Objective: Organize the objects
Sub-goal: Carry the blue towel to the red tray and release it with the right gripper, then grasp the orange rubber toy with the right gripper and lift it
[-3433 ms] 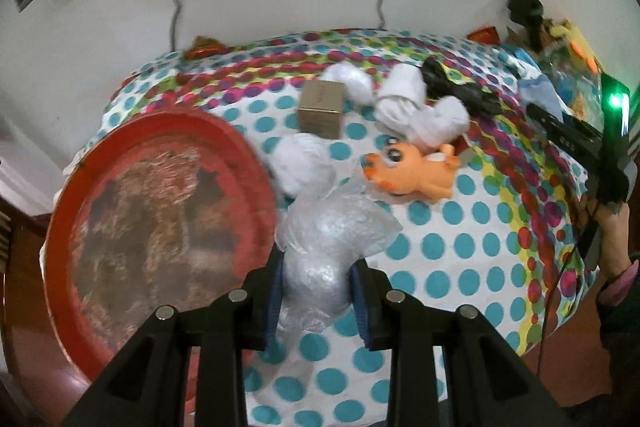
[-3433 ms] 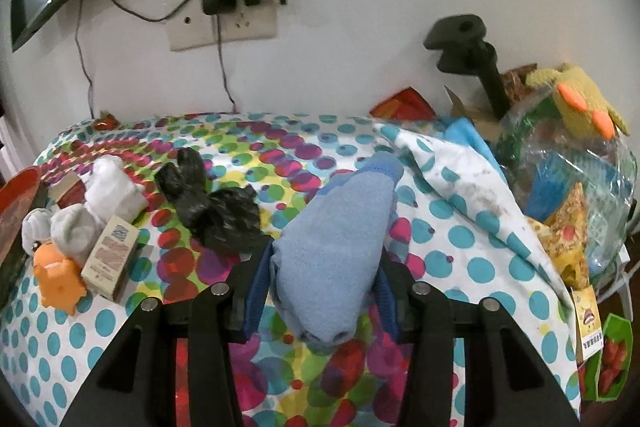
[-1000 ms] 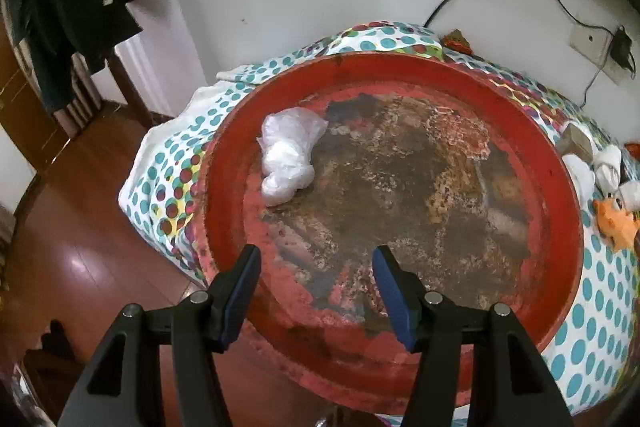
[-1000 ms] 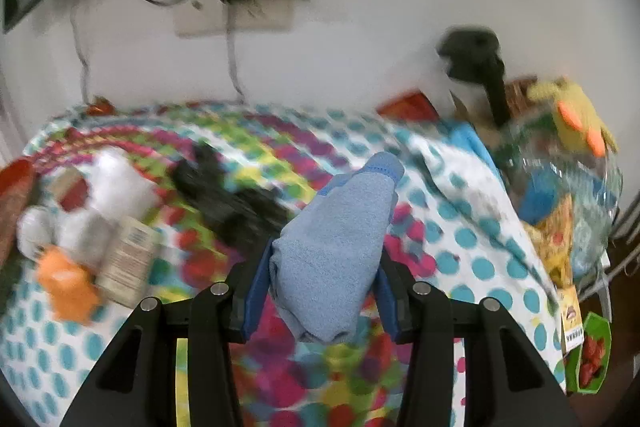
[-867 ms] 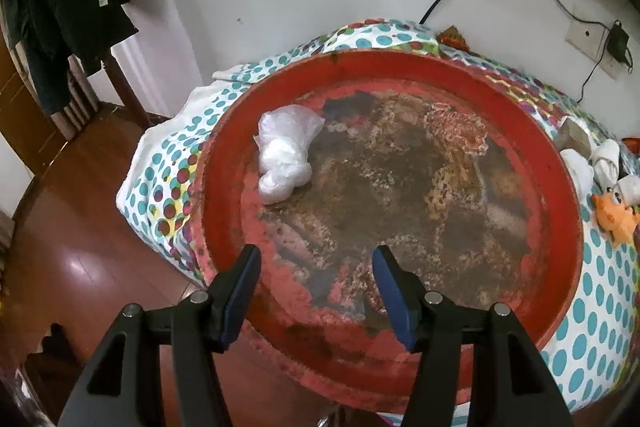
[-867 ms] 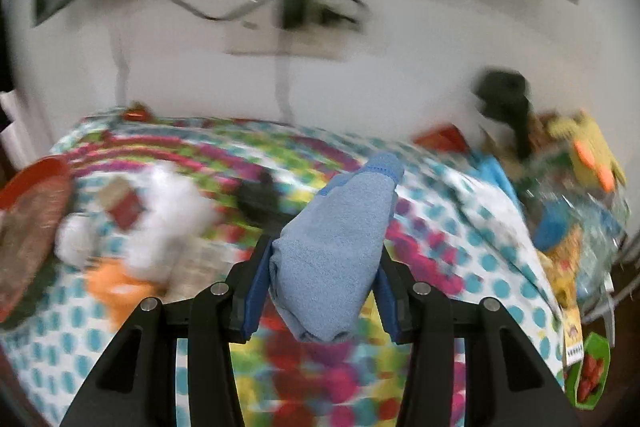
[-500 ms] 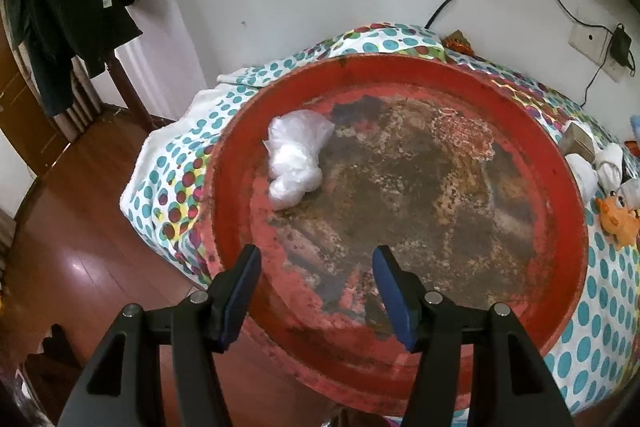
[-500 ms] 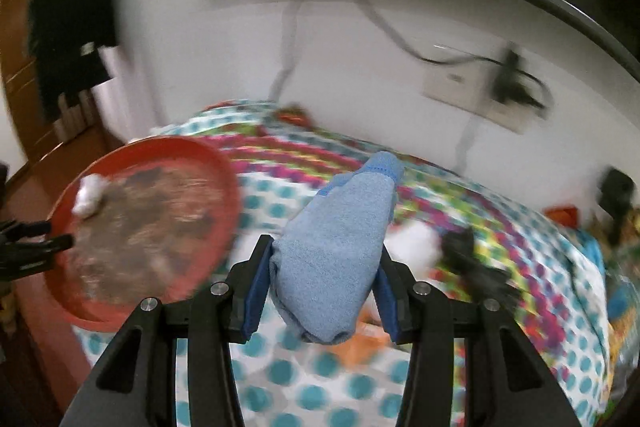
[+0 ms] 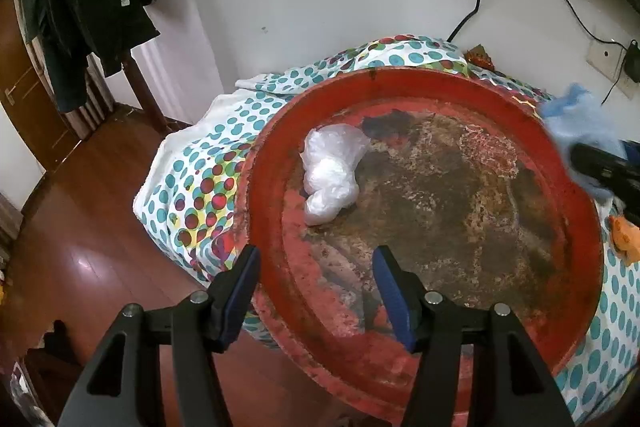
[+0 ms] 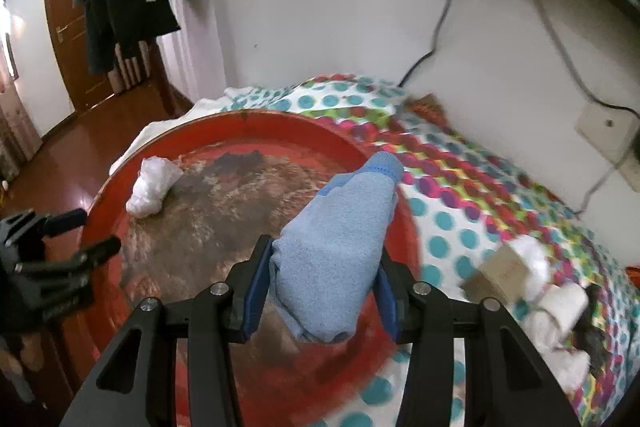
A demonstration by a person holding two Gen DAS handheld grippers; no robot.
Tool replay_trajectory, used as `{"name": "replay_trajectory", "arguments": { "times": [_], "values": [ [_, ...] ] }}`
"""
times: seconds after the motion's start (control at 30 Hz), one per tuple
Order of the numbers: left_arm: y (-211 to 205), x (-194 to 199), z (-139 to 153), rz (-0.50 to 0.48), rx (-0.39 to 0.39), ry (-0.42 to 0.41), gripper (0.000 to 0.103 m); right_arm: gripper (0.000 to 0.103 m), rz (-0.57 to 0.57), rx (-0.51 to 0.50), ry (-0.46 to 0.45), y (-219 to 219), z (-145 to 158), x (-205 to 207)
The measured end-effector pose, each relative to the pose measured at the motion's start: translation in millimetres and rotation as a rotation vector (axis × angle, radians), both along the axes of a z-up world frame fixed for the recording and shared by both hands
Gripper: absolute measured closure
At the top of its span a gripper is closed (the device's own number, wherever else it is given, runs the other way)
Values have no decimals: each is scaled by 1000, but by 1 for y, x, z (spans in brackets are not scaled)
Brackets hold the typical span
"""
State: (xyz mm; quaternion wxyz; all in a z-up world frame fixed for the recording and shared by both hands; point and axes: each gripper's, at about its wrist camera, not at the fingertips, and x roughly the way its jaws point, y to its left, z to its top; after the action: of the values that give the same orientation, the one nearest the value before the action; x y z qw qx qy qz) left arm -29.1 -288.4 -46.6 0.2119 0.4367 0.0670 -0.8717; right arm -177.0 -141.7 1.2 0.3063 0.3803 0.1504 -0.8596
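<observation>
A large round red tray (image 9: 568, 291) with a worn brown middle lies on the polka-dot cloth; it also shows in the right wrist view (image 10: 120, 187). A white plastic bag bundle (image 9: 330, 175) lies in its left part, also seen in the right wrist view (image 10: 152, 185). My left gripper (image 9: 316, 283) is open and empty over the tray's near rim. My right gripper (image 10: 324, 295) is shut on a rolled blue towel (image 10: 340, 247) and holds it above the tray's right side. The towel (image 9: 580, 131) shows blurred at the left wrist view's right edge.
The polka-dot cloth (image 10: 460, 195) covers the table. At right lie a small carton (image 10: 500, 273), white bundles (image 10: 560, 303), a black bag (image 10: 596, 339) and an orange toy (image 9: 624, 237). Wooden floor (image 9: 80, 211) lies left. Cables and a wall socket (image 10: 608, 131) are behind.
My right gripper has swung left with the blue towel, from over the table's right side to above the red tray. My left gripper has hardly moved and stays open.
</observation>
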Motion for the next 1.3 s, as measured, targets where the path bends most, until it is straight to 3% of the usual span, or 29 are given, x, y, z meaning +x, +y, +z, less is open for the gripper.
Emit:
{"name": "replay_trajectory", "arguments": {
  "times": [0.37, 0.47, 0.57, 0.63, 0.83, 1.0, 1.3],
  "values": [
    [3, -2, 1, -32, 38, 25, 43, 56, 16, 63, -113, -45, -37, -39],
    [6, -2, 0, -44, 42, 21, 43, 48, 3, 76, -107, -46, -42, -41],
    [8, -2, 1, -58, 49, 33, 43, 30, -13, 66, -93, -42, -41, -39],
    [9, -1, 3, -72, 74, 47, 43, 30, -21, 50, -72, -37, -35, -33],
    [15, -1, 5, -92, 85, 54, 43, 29, -31, -41, -45, 2, -4, -10],
    [25, -2, 5, -104, 70, 43, 43, 28, -63, -57, -19, 52, 14, 11],
    [44, -6, 2, -157, 41, 12, 43, 28, -117, 27, -37, 136, -6, 35]
  ]
}}
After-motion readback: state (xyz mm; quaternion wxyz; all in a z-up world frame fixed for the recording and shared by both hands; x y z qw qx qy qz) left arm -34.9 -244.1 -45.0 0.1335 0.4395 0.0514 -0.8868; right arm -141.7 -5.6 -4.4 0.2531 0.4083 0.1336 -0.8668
